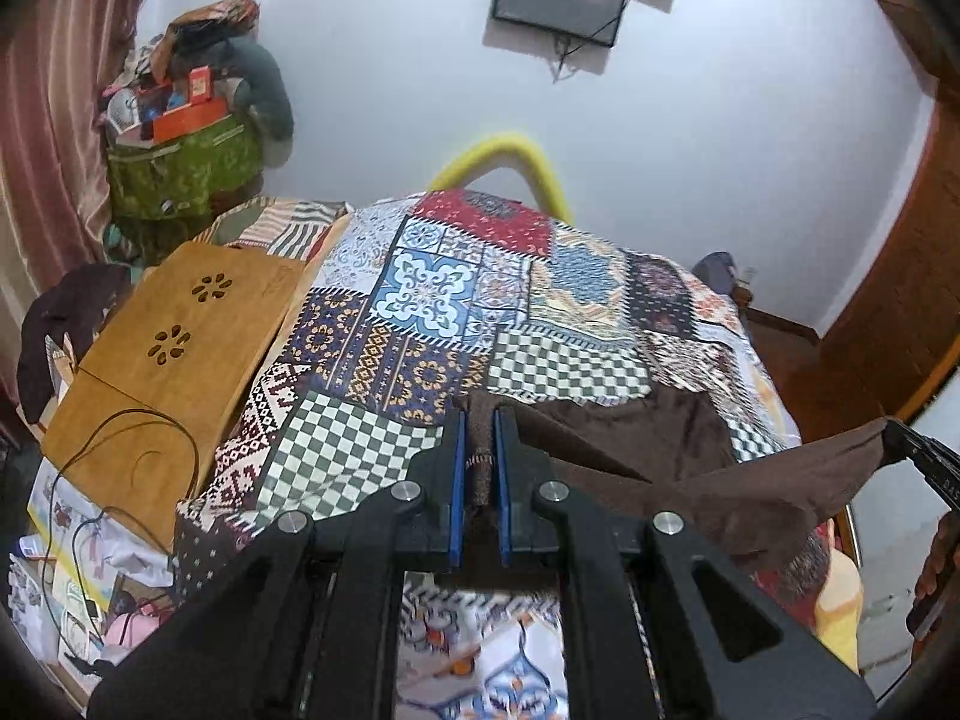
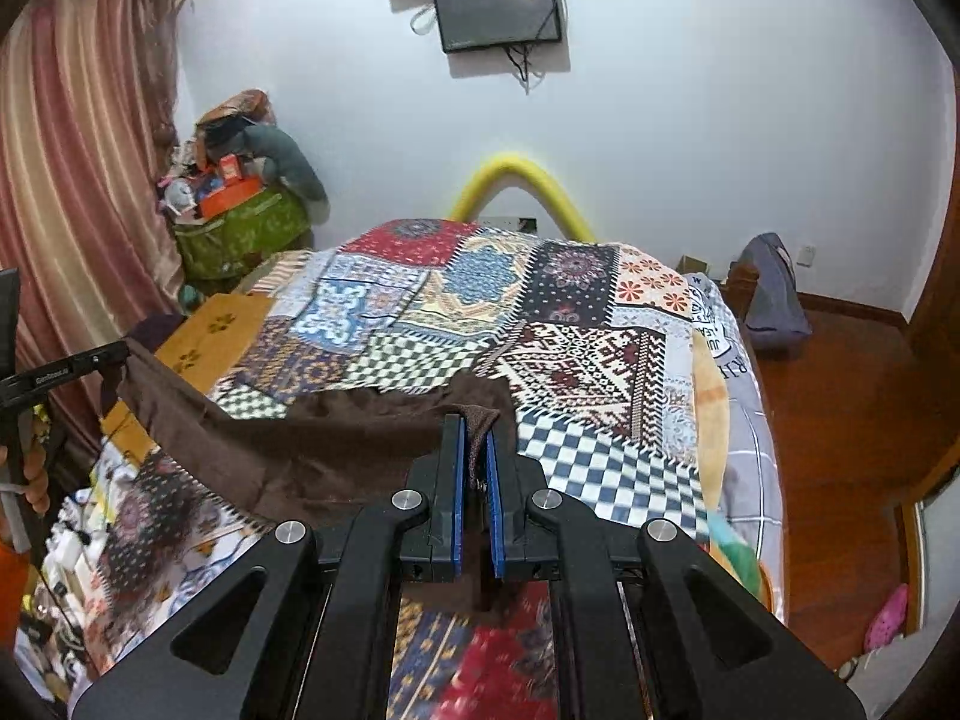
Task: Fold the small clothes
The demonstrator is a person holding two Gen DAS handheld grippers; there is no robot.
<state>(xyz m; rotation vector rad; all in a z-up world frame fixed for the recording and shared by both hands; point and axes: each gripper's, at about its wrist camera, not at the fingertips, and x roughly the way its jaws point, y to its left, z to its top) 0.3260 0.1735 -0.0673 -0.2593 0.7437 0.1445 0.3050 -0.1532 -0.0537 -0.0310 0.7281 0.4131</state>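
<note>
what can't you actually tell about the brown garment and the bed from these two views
- Garment type: the brown garment hangs bunched between the left gripper and the right gripper; its shape is hidden.
- Its lower edge: covered by the gripper bodies in both views.
- Near patchwork bedspread: blurred at the bottom of the right wrist view.
- Wall screen: dark, content unreadable.

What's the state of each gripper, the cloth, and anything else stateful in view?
left gripper: shut on the brown cloth's edge
right gripper: shut on the brown cloth's other edge
brown cloth: held between both grippers, lifted at the near edge, far part draped on the bedspread
patchwork bedspread: spread over the bed
wooden lap desk: lying flat beside the bedspread
wall screen: dark
</note>
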